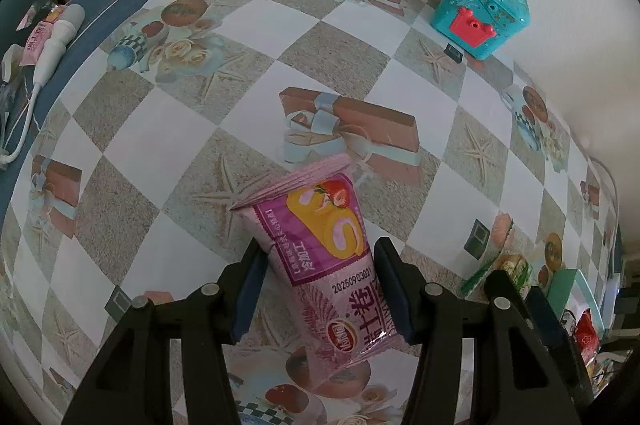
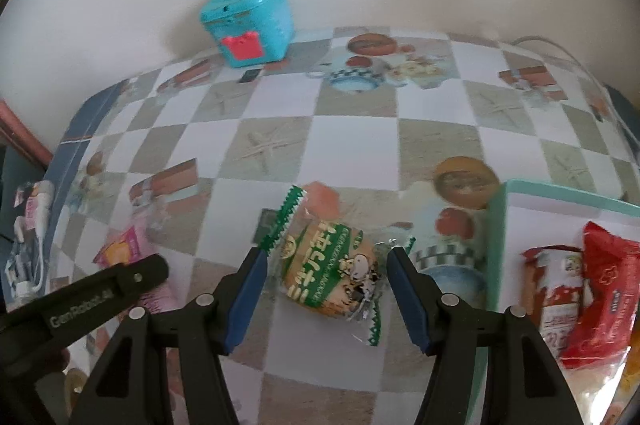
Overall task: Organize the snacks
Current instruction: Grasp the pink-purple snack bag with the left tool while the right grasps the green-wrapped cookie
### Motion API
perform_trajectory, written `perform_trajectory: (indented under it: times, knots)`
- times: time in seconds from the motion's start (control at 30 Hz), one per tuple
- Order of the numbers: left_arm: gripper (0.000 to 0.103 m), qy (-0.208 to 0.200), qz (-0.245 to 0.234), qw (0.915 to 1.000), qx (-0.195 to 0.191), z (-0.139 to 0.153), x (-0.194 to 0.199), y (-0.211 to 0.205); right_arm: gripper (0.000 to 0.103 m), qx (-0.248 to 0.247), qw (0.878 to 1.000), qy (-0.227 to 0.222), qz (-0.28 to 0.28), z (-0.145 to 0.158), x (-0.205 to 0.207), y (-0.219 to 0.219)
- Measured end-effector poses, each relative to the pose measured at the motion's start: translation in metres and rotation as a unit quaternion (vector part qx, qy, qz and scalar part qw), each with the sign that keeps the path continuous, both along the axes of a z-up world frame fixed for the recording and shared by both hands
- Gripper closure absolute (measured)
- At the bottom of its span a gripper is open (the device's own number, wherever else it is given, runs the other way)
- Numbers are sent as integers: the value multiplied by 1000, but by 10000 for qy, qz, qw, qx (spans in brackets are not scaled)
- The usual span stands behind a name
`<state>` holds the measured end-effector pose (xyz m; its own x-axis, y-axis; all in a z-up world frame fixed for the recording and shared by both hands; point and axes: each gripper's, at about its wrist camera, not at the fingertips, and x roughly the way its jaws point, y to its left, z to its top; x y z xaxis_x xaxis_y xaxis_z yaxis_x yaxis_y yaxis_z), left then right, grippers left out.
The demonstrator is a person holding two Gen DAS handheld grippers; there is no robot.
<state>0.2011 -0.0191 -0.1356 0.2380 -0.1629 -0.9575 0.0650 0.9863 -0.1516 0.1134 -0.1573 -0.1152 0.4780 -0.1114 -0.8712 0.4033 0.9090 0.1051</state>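
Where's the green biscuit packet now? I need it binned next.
In the right wrist view, the green biscuit packet lies on the tablecloth between the open right gripper fingers, left of the teal bin.

My left gripper [image 1: 318, 289] has matt black plastic arms and smooth blue pads [image 1: 250, 291] around a glossy pink foil snack packet [image 1: 332, 265]. Beneath it, the checked tablecloth [image 1: 240, 73] looks smooth, slightly shiny vinyl.

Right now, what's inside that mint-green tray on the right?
The tray holds red snack packets, one printed with a cartoon figure, plus something yellow at the edge. Its far side and whatever lies beneath them are out of view.
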Motion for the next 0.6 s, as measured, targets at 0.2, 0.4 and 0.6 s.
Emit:
perform_trajectory:
  times: [0.2,0.4,0.6]
  knots:
    - [46,-5,-13,10000,8,0,-1,3,38,-509,9986,37,142,0,4,12]
    - [46,-2,5,10000,3,0,-1,3,35,-977,9951,-27,119,4,3,15]
    - [46,-1,9,10000,0,0,-1,4,22,-802,9967,58,-60,-2,2,5]
